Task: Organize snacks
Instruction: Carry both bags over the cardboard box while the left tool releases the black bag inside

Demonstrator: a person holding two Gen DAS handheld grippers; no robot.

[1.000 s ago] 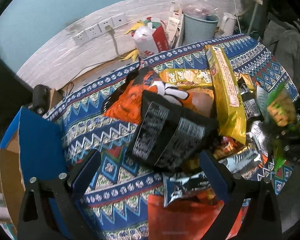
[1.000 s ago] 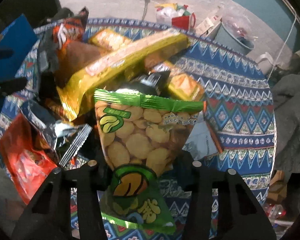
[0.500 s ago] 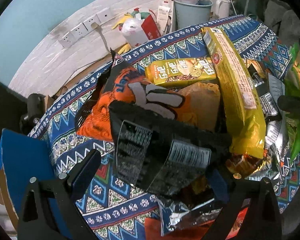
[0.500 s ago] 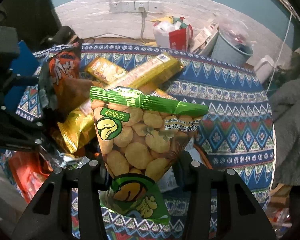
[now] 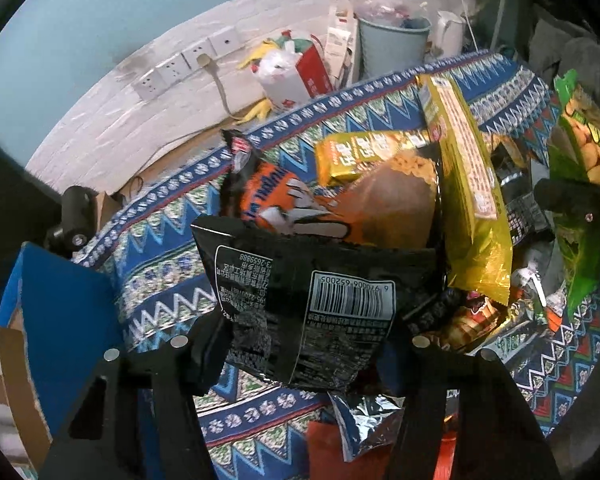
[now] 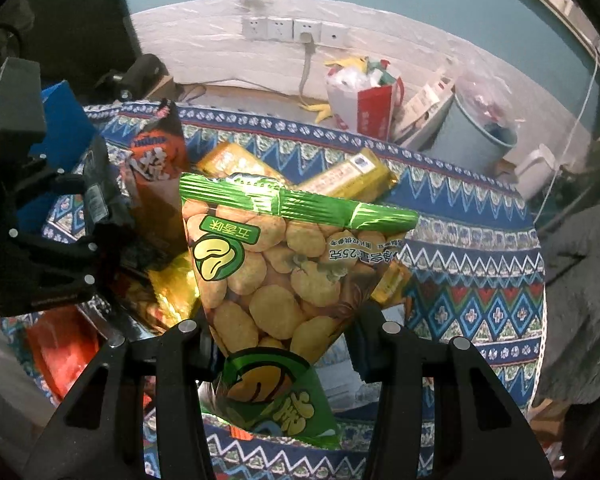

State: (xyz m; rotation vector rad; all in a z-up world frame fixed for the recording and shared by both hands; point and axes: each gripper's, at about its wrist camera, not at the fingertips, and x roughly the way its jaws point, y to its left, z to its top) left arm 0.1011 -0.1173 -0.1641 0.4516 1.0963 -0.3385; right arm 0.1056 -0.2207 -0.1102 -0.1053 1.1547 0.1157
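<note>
A pile of snack packets lies on a table under a patterned blue cloth (image 5: 160,280). My left gripper (image 5: 300,352) points down at the pile. Its jaws are closing, and both pads touch the sides of a black snack bag (image 5: 312,280) with a barcode that stands between them. My right gripper (image 6: 284,344) is shut on the lower part of a green bag of broad-bean snacks (image 6: 276,264), held above the cloth to the right of the pile. The same green bag (image 5: 584,148) shows at the right edge of the left wrist view.
Behind the black bag lie an orange bag (image 5: 284,204), a gold packet (image 5: 364,152) and a long yellow packet (image 5: 468,184). A silver packet (image 5: 364,420) lies near the table's front edge. A blue cardboard box (image 5: 60,312) stands at the left. A bin (image 6: 476,140) and a red-and-white bag (image 6: 364,96) are on the floor behind.
The left jaws have come in from wide open onto the black bag, which now stands more upright. The right gripper has lifted the green bag a little, away from the pile.
</note>
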